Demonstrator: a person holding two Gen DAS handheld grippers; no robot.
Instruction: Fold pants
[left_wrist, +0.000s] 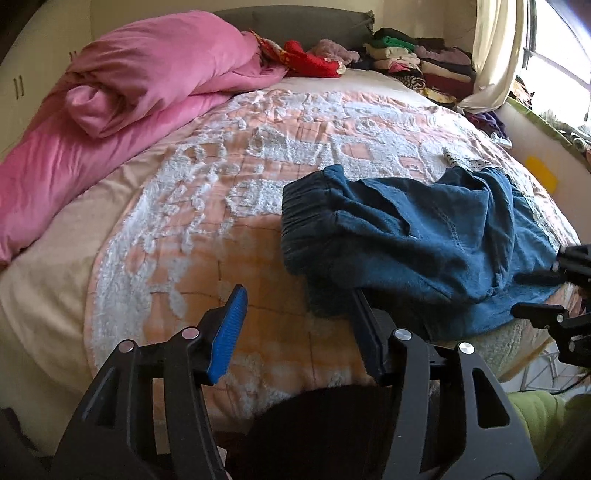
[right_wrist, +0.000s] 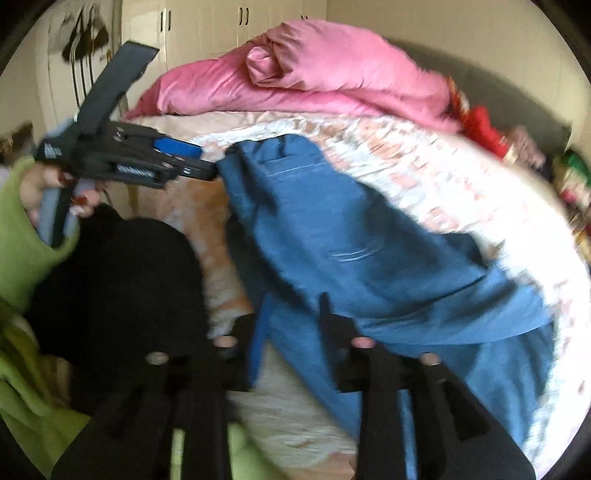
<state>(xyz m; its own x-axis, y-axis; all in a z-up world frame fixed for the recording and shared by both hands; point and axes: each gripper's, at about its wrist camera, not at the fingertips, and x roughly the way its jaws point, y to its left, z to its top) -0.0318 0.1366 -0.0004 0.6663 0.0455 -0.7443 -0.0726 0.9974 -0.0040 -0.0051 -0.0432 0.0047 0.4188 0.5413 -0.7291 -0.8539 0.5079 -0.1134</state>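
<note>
1. Your left gripper (left_wrist: 295, 314) hangs over the near edge of the bed (left_wrist: 44, 295), its jaws parted with nothing between them; the blue pad on one finger (left_wrist: 231, 328) faces bare quilt.
2. The blue pants (left_wrist: 424, 236) lie bunched on the patterned quilt (left_wrist: 221, 166), to the right of that gripper. The gathered waistband (left_wrist: 295, 214) sits at the left end of the heap, and the inner finger lies along the heap's near left edge.
3. Your right gripper (right_wrist: 291, 325) is over the pants' near edge. Its jaws stand apart; the picture is blurred, and cloth lies just behind and between the fingers, but you cannot tell whether any pad touches it.
4. From the right wrist view, the pants (right_wrist: 351, 240) run away towards the left gripper (right_wrist: 207, 162), whose tip is just beside the far end of the cloth.
5. A rolled pink duvet (left_wrist: 140, 74) lies along the far side of the bed; stacked clothes (left_wrist: 417, 62) sit by the window.
</note>
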